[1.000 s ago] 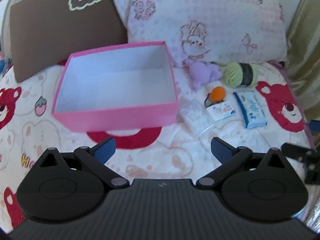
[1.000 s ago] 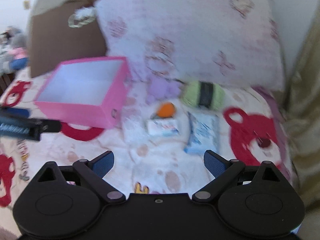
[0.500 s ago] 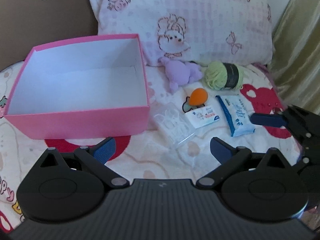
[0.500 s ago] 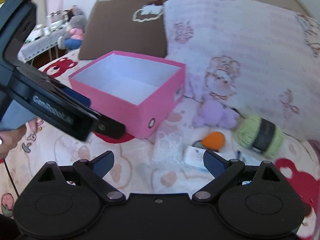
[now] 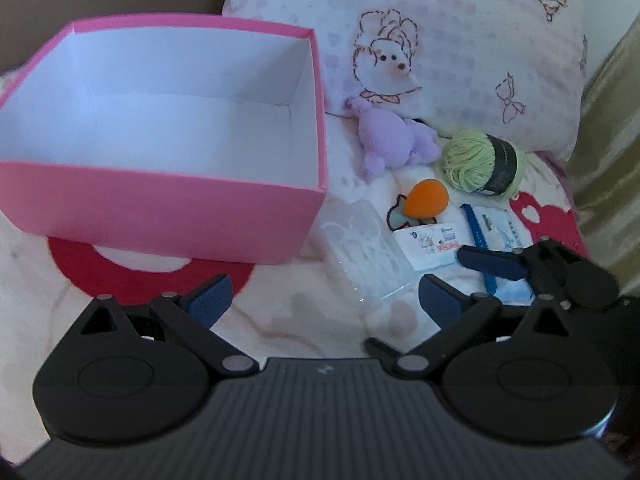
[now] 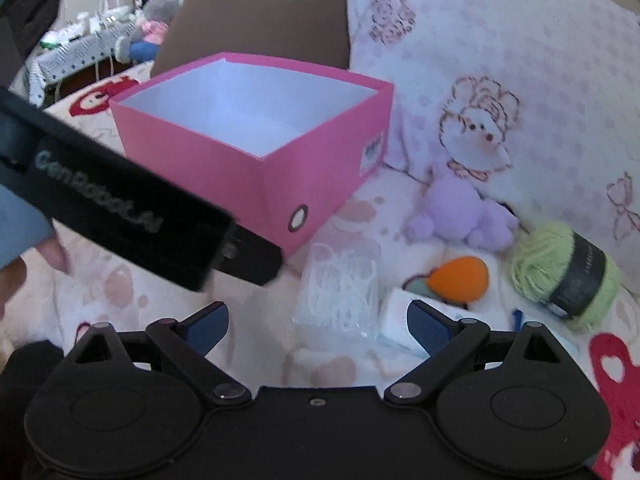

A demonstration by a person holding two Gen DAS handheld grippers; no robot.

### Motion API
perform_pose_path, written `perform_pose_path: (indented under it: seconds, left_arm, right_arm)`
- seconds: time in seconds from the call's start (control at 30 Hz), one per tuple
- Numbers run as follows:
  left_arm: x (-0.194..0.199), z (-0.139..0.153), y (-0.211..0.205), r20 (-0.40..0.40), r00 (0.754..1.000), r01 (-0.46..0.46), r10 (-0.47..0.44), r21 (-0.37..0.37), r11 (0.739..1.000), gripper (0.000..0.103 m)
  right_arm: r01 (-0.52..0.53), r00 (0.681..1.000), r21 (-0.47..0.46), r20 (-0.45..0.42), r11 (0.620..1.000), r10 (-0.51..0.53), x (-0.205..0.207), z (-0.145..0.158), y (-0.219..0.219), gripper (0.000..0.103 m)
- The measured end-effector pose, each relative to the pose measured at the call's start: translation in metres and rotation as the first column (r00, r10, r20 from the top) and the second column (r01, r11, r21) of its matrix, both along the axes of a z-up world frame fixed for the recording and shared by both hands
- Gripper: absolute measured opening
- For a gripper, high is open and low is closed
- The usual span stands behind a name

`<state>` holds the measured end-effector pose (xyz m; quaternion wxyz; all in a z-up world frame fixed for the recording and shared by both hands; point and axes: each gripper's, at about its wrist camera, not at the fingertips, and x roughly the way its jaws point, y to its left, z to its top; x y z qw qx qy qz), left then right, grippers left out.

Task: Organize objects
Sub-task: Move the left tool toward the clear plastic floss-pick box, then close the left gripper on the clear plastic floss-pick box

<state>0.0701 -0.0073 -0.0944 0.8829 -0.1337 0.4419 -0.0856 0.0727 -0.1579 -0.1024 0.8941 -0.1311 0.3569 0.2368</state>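
Both grippers moved in closer vs 0.5 s ago; left gripper (image 5: 322,294) & right gripper (image 6: 318,322) spread wide, empty, low over clear packet (image 6: 340,290) by pink box (image 5: 168,204)

Soft, even daylight, faint shadows, slight overall blur, fisheye bending at the edges.

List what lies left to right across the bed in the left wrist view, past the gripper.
pink box → clear plastic packet → orange sponge → green yarn ball
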Motion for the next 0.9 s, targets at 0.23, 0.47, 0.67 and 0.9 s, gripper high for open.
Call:
perform_pose_path:
  seconds: [0.23, 0.47, 0.67, 0.9]
  left_arm:
    - [0.007, -0.017, -0.001, 0.011, 1.0, -0.006, 0.007, -0.05, 0.999, 0.086]
    - [0.013, -0.03, -0.006, 0.012, 1.0, 0.021, -0.02, -0.129, 0.991, 0.069]
    - [0.02, -0.047, -0.017, -0.043, 0.999, -0.017, 0.009, -0.186, 0.982, 0.052]
    - [0.025, -0.051, -0.026, -0.056, 0.998, -0.016, 0.007, -0.163, 0.986, 0.037]
  right_arm:
    - [0.046, 0.998, 0.141, -0.056, 0.989, -0.038, 0.021, -0.022, -0.014, 0.098]
    - [0.073, 0.995, 0.159, -0.075, 0.984, -0.062, 0.029, -0.035, -0.018, 0.096]
    - [0.069, 0.995, 0.152, -0.083, 0.986, -0.056, 0.024, -0.038, -0.017, 0.08]
    - [0.097, 0.991, 0.157, -0.105, 0.983, -0.081, 0.028, -0.039, -0.019, 0.065]
